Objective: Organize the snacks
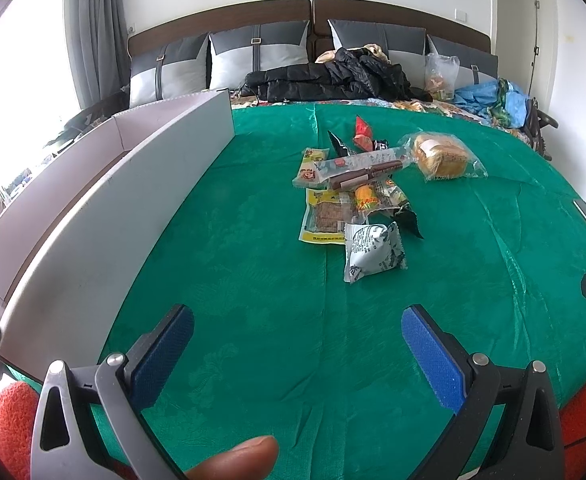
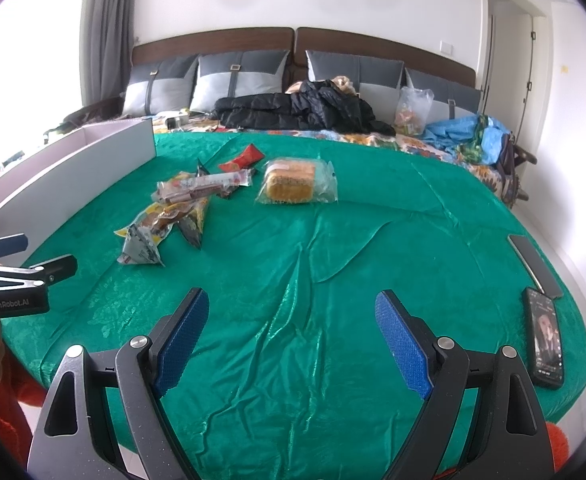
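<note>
A heap of snack packets [image 1: 353, 184] lies on the green cloth [image 1: 253, 280]. Nearest me is a white puffed packet [image 1: 373, 254], behind it a yellow flat packet [image 1: 325, 216], a long brown bar [image 1: 367, 172], a red packet [image 1: 363, 132] and a bagged cake [image 1: 441, 156]. My left gripper [image 1: 297, 344] is open and empty, short of the heap. In the right wrist view the heap [image 2: 181, 204] and cake [image 2: 297, 184] lie far ahead to the left; my right gripper [image 2: 289, 328] is open and empty. The left gripper [image 2: 33, 256] shows at that view's left edge.
A long white open box [image 1: 133, 192] stands along the cloth's left side. Two phones [image 2: 545, 340] lie at the right edge of the cloth. A black jacket [image 2: 293, 110], pillows, a plastic bag and blue fabric lie at the back of the bed. A fingertip [image 1: 233, 456] shows below.
</note>
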The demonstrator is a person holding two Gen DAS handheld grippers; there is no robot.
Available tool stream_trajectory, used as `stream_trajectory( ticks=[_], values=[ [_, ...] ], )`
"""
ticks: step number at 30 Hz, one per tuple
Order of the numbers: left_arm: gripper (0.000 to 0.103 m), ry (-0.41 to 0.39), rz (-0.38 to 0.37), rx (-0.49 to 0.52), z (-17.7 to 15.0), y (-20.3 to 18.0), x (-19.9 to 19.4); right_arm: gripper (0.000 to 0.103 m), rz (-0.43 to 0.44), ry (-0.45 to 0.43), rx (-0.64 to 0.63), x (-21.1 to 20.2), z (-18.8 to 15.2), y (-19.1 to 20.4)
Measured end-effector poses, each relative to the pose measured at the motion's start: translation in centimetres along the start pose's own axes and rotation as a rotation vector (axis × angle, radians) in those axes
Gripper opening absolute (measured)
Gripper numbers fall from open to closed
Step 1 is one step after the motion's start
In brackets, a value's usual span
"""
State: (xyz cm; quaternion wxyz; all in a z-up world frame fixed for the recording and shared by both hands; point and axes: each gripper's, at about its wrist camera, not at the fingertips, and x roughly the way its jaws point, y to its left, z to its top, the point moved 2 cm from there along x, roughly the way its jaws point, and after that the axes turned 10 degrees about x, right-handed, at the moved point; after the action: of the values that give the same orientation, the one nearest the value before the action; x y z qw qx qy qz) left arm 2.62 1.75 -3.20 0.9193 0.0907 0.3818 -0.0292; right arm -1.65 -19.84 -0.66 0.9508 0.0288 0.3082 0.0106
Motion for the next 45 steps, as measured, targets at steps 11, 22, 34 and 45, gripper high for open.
stream_trajectory(
  ticks=[11, 22, 34, 45],
  values=[
    [0.103, 0.02, -0.002, -0.01, -0.2, 0.3, 0.3, 0.087, -0.003, 0.014, 0.005, 0.4, -0.3, -0.1],
    [0.103, 0.05, -0.002, -0.013, -0.3, 0.5, 1.1, 0.087, -0.005, 0.026, 0.008, 0.7, -0.7, -0.2],
    [0.103, 0.167, -0.024, -0.046, -1.7, 1.4, 4.4, 0.087, -0.014, 0.082, 0.021, 1.6, -0.8, -0.6],
    [0.103, 0.254, -0.044, -0.048, -2.7, 1.9, 6.8, 0.087, -0.044, 0.323, 0.135, 6.4, -2.5, -3.5]
  ],
)
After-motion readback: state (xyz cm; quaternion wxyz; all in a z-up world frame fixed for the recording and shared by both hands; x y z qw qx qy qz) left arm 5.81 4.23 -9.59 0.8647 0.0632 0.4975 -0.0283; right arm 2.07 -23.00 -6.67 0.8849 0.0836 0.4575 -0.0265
